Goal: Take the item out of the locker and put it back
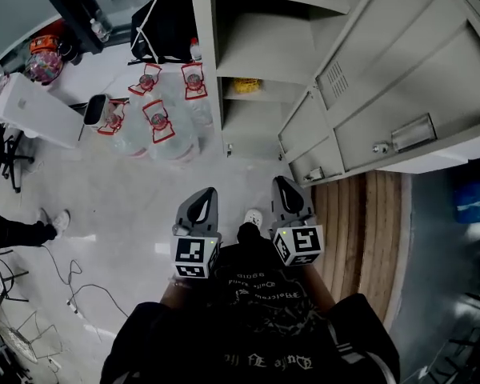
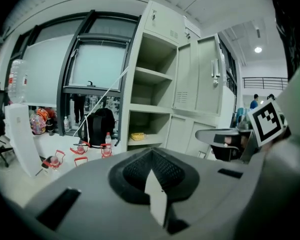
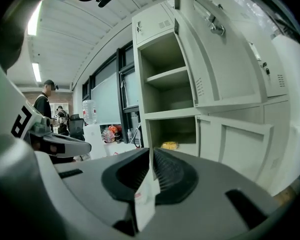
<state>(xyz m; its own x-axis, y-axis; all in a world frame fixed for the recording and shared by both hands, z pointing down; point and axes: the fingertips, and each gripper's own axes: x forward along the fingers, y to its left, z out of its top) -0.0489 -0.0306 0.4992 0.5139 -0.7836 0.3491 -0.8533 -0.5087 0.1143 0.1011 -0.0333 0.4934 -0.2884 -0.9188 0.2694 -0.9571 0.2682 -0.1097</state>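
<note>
In the head view, the left gripper [image 1: 200, 202] and right gripper [image 1: 288, 192] are well short of the locker [image 1: 210, 54], where the yellow item [image 1: 246, 86] lies on a low open shelf. The left gripper view shows its jaws pressed together on nothing. The item lies flat, its long axis seemingly across the shelf front, too small to tell which end leads. The right gripper view shows closed, empty jaws too. Reaching in like this would likely shove the item deeper or clip the open door [image 3: 235, 149].
</note>
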